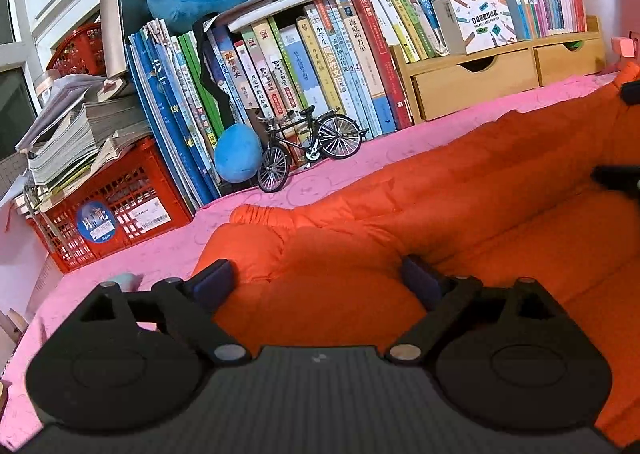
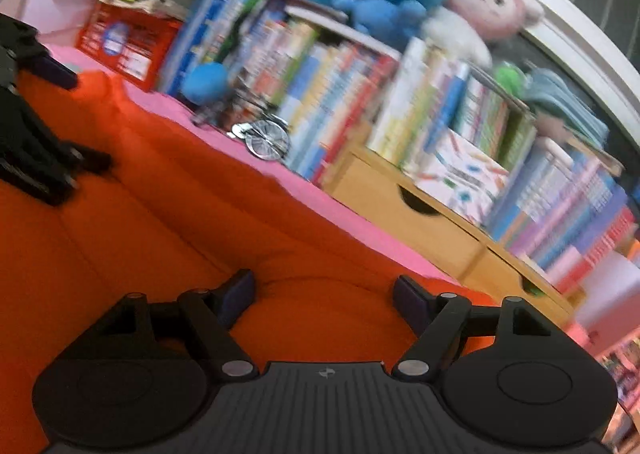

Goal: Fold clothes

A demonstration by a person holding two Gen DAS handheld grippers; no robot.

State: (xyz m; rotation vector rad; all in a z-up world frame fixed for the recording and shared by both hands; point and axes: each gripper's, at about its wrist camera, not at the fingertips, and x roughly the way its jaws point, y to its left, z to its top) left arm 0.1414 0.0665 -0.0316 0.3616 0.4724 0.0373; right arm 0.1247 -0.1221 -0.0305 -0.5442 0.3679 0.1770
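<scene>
Both the left gripper (image 1: 318, 280) and right gripper (image 2: 324, 294), jaws wide and empty over the orange puffer jacket (image 1: 460, 193), risk the slippery padding springing back, or nudging the model bicycle (image 1: 308, 143) at upper centre.

The right wrist view is smeared: beyond the jaws the books (image 2: 332, 93) show no readable spines and the toy bicycle (image 2: 264, 137) is only a bright wheel. The orange jacket (image 1: 460, 205) runs off the frame edge on the right of the left gripper's jaws, its outline incomplete. The other gripper (image 1: 616, 177) is cut off there, its jaws unseen.
</scene>
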